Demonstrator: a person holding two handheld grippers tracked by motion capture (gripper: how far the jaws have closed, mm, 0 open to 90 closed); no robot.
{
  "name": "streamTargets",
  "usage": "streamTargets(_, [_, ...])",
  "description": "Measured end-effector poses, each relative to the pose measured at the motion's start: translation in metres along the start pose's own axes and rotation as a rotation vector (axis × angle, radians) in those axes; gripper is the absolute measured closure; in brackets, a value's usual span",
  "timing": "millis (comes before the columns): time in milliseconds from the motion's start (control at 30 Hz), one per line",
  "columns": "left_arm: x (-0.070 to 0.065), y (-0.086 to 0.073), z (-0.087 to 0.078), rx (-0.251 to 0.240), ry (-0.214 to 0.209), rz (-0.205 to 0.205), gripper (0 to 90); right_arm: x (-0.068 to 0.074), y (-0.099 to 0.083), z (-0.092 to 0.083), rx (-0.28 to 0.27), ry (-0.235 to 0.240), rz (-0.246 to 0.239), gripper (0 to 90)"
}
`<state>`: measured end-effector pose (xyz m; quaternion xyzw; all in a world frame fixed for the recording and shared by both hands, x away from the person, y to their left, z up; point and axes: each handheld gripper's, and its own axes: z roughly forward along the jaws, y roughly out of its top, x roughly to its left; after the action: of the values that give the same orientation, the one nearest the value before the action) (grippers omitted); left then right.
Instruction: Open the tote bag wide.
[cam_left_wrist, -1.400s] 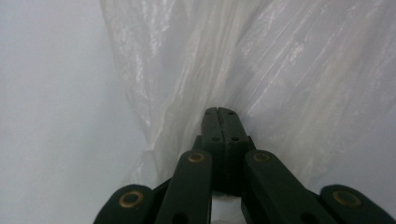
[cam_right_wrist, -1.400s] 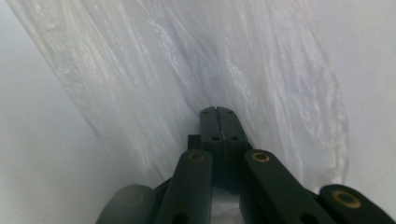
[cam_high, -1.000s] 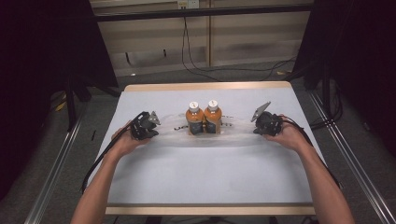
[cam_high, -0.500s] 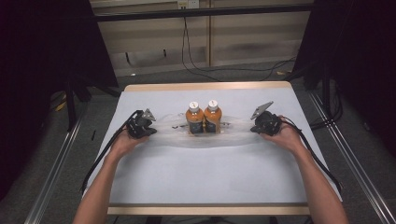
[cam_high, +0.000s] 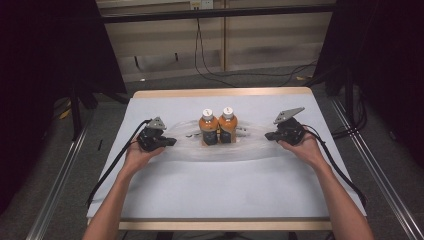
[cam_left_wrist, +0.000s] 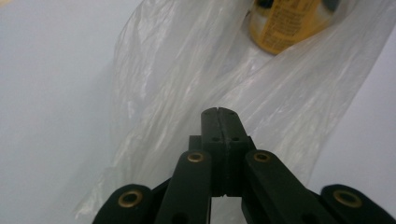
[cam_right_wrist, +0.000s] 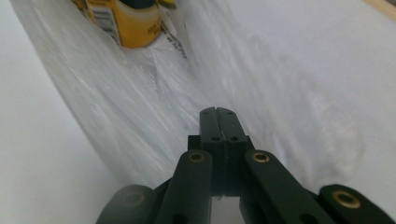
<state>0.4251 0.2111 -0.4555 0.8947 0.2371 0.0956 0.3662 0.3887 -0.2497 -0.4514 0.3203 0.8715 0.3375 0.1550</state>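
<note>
Now your left claw (cam_high: 169, 142) and right claw (cam_high: 270, 135) each pinch an end of the clear crinkled plastic bag (cam_high: 250, 145) around two orange bottles (cam_high: 218, 127) mid-surface; next, I'd judge, lift both evenly.

**A pale table, a bag, two bottles**

The table (cam_high: 225, 190) stands lengthwise across the room, its top covered by a pale grey-white sheet with a strip of light wood showing along the far and near edges. A clear plastic bag (cam_high: 250, 147) lies flat across the middle, stretched left to right and crinkled. Two orange bottles (cam_high: 219, 127) with white caps stand upright side by side, touching, at the bag's centre toward the far side; from the gripper views they sit within the plastic (cam_left_wrist: 177, 84), yellow labels (cam_right_wrist: 135, 23) showing through. The near half of the sheet is bare.
</note>
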Motion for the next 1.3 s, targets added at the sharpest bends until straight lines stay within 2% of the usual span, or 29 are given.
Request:
streamTargets(33, [-0.002,0.002,-0.002,0.003,0.005,0.011,90.0,0.001,0.001,-0.003,-0.01,0.001,-0.004,90.0])
streamTargets(167, [-0.007,0.006,-0.013,-0.061,-0.013,0.021,90.0,0.003,0.006,-0.014,-0.079,0.018,0.008,90.0])
streamTargets(267, [-0.015,0.009,-0.019,-0.101,-0.033,0.022,90.0,0.005,0.011,-0.017,-0.136,0.046,0.028,90.0])
streamTargets(333, [-0.019,0.01,-0.018,-0.129,-0.056,0.017,90.0,0.007,0.014,-0.016,-0.153,0.066,0.033,90.0])
streamTargets(467, [-0.031,0.016,-0.01,-0.118,-0.099,0.041,90.0,0.01,0.019,-0.009,-0.173,0.097,0.032,90.0])
streamTargets(500, [-0.035,0.017,-0.006,-0.115,-0.103,0.037,90.0,0.011,0.021,-0.007,-0.174,0.102,0.037,90.0])
streamTargets(533, [-0.037,0.018,-0.002,-0.106,-0.107,0.051,90.0,0.01,0.022,-0.005,-0.18,0.111,0.038,90.0])
streamTargets(667, [-0.051,0.023,0.009,-0.094,-0.14,0.061,90.0,0.013,0.024,0.003,-0.161,0.12,0.03,90.0])
streamTargets(767, [-0.06,0.026,0.014,-0.087,-0.15,0.086,90.0,0.017,0.027,0.008,-0.154,0.128,0.025,90.0])
streamTargets(867, [-0.068,0.031,0.017,-0.117,-0.156,0.079,90.0,0.019,0.029,0.01,-0.16,0.139,0.027,90.0])
streamTargets(1000, [-0.073,0.044,0.022,-0.16,-0.162,0.069,90.0,0.019,0.034,0.011,-0.168,0.144,0.029,90.0])
streamTargets(1167, [-0.078,0.061,0.035,-0.186,-0.166,0.067,90.0,0.018,0.045,0.019,-0.157,0.143,0.022,90.0])
streamTargets(1300, [-0.082,0.071,0.045,-0.172,-0.163,0.084,90.0,0.02,0.05,0.03,-0.121,0.141,0.011,90.0])
